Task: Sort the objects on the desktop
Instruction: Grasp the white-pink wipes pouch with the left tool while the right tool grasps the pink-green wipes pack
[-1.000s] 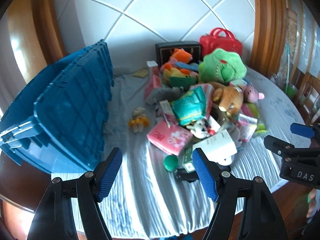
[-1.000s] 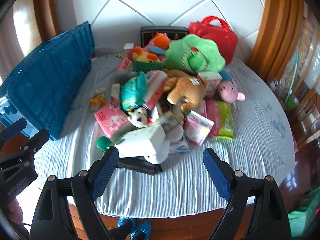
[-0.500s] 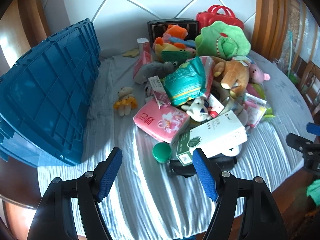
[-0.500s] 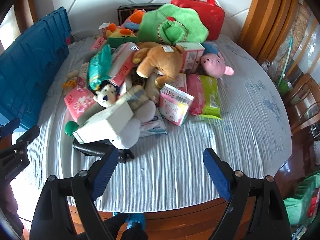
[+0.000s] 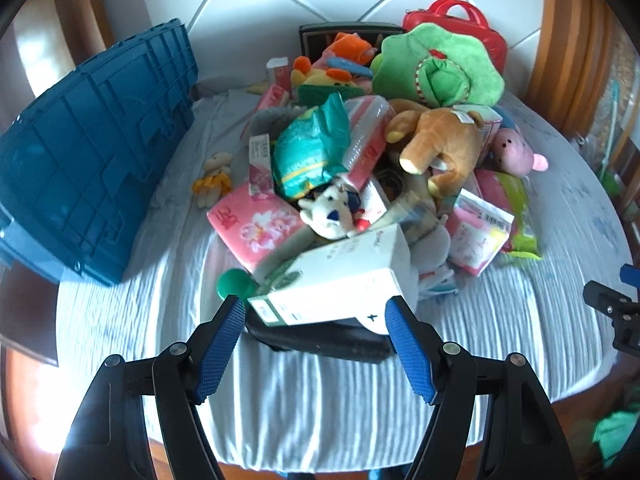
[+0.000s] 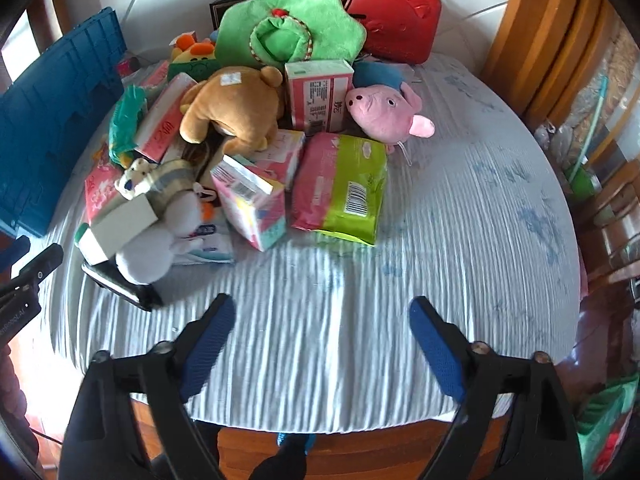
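Both empty claws are closing in on the pile: left claw (image 5: 315,312) is framing the white box (image 5: 336,280) at lower centre, right claw (image 6: 322,312) is opening wider over bare desk (image 6: 460,216).

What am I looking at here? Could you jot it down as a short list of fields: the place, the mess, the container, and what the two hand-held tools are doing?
place: round table under a pale ribbed cloth
mess: heap of plush toys and packets, including brown bear, pink pig, white box
container: blue crate, on the table's left
left tool: open, empty, near the white box
right tool: jaws opening, nothing between them, over bare cloth
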`<state>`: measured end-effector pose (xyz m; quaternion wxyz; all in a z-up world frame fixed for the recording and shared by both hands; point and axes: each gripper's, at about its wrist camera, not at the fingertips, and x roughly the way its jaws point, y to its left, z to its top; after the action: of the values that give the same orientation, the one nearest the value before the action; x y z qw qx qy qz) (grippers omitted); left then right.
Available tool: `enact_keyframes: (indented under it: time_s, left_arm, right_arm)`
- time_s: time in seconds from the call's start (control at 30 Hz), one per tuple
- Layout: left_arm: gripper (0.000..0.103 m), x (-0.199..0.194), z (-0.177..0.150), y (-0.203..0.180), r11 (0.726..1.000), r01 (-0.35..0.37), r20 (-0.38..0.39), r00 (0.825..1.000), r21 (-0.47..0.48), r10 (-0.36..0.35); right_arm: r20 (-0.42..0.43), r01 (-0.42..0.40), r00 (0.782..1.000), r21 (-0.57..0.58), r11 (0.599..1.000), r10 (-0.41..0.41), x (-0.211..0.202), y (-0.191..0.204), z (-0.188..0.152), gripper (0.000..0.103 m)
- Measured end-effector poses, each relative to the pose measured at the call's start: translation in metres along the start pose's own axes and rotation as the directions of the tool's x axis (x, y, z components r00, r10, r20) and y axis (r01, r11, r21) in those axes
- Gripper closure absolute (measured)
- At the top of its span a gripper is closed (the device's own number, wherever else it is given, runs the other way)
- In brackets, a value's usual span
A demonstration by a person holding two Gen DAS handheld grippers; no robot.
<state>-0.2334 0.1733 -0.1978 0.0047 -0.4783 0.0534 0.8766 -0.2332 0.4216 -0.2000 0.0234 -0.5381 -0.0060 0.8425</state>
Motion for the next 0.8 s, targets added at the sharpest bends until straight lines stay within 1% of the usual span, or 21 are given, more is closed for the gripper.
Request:
enact_keyframes:
  time_s: [0.2, 0.3, 0.4, 0.47, 0.53, 0.63, 0.8]
  left_arm:
    - [0.030, 0.011, -0.006, -0.015, 0.998, -0.054, -0.050, 0.997, -0.026, 0.053]
    - [0.030, 0.020, -0.001, -0.021, 0.998, -0.053, -0.058, 0.997, -0.029, 0.051]
    - [0.030, 0.027, 0.009, -0.031, 0.999, -0.025, -0.056, 0.998, -0.030, 0.023]
    - [0.030, 0.030, 0.018, -0.041, 1.000, 0.007, -0.043, 0.999, -0.022, -0.008]
    - [0.030, 0.033, 0.028, -0.057, 0.999, 0.044, -0.029, 0.999, 0.003, -0.044]
    - [0.030, 0.040, 0.041, -0.082, 0.996, 0.086, -0.015, 0.996, 0.034, -0.086]
    - [0.030, 0.058, 0.052, -0.131, 0.986, 0.138, -0.056, 0.990, 0.098, -0.133]
  right_arm:
    - [-0.024, -0.072, 0.997, -0.055, 0.996, 0.070, 0.024, -0.002, 0.010, 0.000]
    - [-0.038, -0.074, 0.997, -0.058, 0.996, 0.072, 0.035, -0.003, 0.015, 0.000]
    - [-0.059, -0.053, 0.997, -0.061, 0.997, 0.050, 0.042, -0.008, 0.020, 0.000]
    - [-0.060, -0.022, 0.998, -0.048, 0.999, 0.019, 0.045, -0.014, 0.025, 0.000]
    - [-0.054, 0.000, 0.999, -0.016, 1.000, 0.000, 0.045, -0.024, 0.030, 0.000]
    - [-0.050, 0.017, 0.999, 0.002, 1.000, -0.017, 0.046, -0.037, 0.034, 0.000]
    - [-0.078, 0.029, 0.997, 0.036, 0.999, -0.026, 0.058, -0.067, 0.039, 0.000]
